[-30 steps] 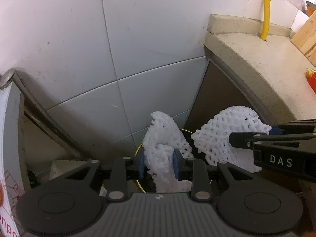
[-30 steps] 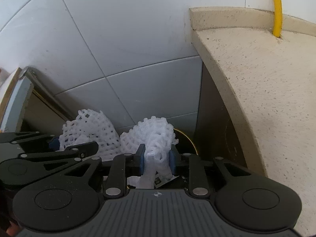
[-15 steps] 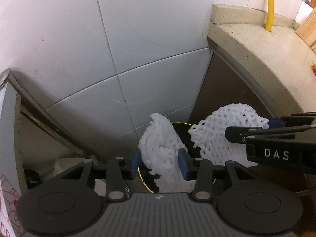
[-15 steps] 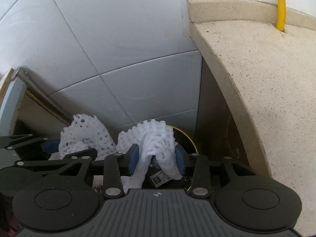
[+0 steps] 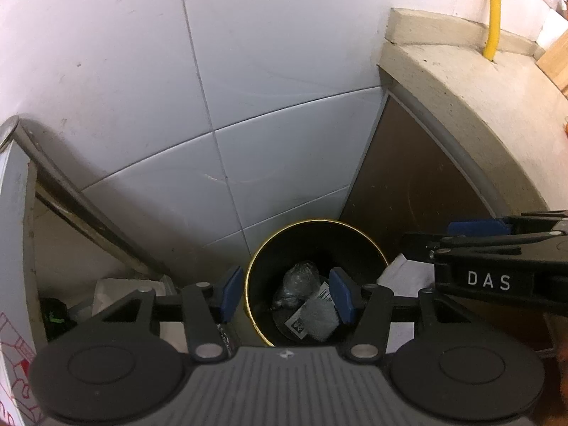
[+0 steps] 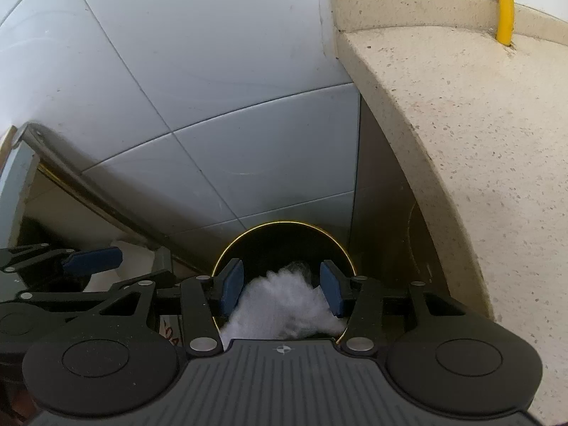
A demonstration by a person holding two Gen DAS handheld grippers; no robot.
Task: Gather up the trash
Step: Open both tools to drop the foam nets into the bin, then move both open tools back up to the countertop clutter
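A black bin with a gold rim [image 5: 314,222] [image 6: 284,225] stands on the floor in the corner below both grippers. My left gripper [image 5: 287,294] hangs over its mouth, jaws opening, with nothing between the blue pads [image 5: 230,293]. Crumpled clear plastic [image 5: 300,277] and a labelled wrapper [image 5: 309,319] lie inside the bin. My right gripper [image 6: 282,287] [image 5: 443,239] is also over the bin, jaws opening. A white foam net [image 6: 287,305], blurred, drops between and below its pads, free of them. The left gripper [image 6: 88,259] shows at the left in the right wrist view.
A white tiled wall [image 5: 248,88] rises behind the bin. A speckled stone counter [image 6: 479,142] with a yellow pipe [image 6: 506,3] overhangs on the right, above a brown cabinet side [image 5: 408,184]. A slanted metal rail [image 5: 71,191] and a white carton [image 5: 14,284] are on the left.
Both grippers opened and let go of their white foam nets. The left net has dropped out of sight, and the right one is falling towards the bin.
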